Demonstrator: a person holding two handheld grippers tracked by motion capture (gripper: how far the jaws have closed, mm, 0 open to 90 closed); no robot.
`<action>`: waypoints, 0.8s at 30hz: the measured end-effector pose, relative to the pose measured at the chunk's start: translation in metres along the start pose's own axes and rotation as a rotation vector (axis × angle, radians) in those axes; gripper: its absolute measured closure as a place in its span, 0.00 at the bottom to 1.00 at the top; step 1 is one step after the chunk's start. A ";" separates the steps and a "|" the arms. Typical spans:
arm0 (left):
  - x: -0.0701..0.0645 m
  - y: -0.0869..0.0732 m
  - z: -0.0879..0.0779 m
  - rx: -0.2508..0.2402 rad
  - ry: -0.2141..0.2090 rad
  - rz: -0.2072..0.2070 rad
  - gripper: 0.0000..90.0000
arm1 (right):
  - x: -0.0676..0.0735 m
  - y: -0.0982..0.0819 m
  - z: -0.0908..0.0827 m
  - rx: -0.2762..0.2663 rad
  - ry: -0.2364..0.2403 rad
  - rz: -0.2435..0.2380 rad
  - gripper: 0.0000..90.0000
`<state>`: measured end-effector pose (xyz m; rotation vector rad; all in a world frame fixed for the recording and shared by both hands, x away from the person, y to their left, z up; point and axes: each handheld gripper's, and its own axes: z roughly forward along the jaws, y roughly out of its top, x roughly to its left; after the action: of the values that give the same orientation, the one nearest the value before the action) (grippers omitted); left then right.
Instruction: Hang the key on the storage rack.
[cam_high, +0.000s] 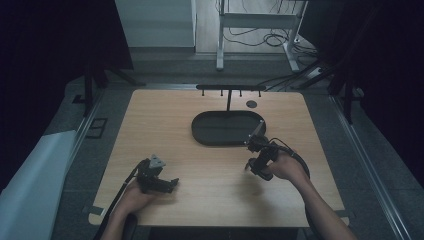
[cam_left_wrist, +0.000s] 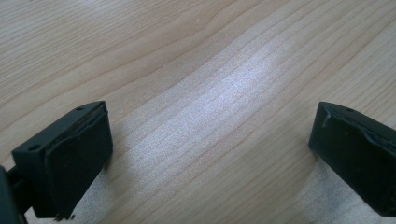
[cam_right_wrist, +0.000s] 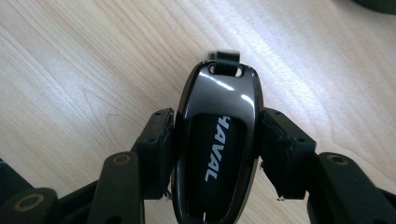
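Right gripper (cam_right_wrist: 217, 154): we see its jaws clamped on a glossy black car key fob (cam_right_wrist: 217, 140).
Left gripper (cam_left_wrist: 210, 154): jaws wide apart, holding nothing, over the wooden table (cam_left_wrist: 210, 70).

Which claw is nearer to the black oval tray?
Right. The right claw sits just off the oval tray by its near right end, clamping a key fob; the left claw rests farther back.

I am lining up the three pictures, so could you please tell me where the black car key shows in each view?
High view: car key at right of centre, in the right gripper, near the dark oval tray.
Left gripper view: not in it.
Right gripper view: bottom centre, clamped between both jaws.
Shared landmark: the wooden table.
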<state>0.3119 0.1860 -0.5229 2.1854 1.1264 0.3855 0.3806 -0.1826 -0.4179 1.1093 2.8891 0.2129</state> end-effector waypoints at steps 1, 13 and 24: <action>0.000 0.000 0.000 0.000 0.000 0.000 0.00 | -0.003 0.001 -0.004 -0.007 0.001 0.003 0.53; 0.000 0.000 0.000 0.000 0.000 0.001 0.00 | -0.023 0.008 -0.035 -0.065 -0.006 0.044 0.53; 0.000 0.000 0.000 -0.002 0.000 0.000 0.00 | -0.045 0.018 -0.063 -0.105 -0.007 0.101 0.53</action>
<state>0.3121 0.1860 -0.5230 2.1840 1.1250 0.3867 0.4211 -0.2066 -0.3539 1.2353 2.7820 0.3587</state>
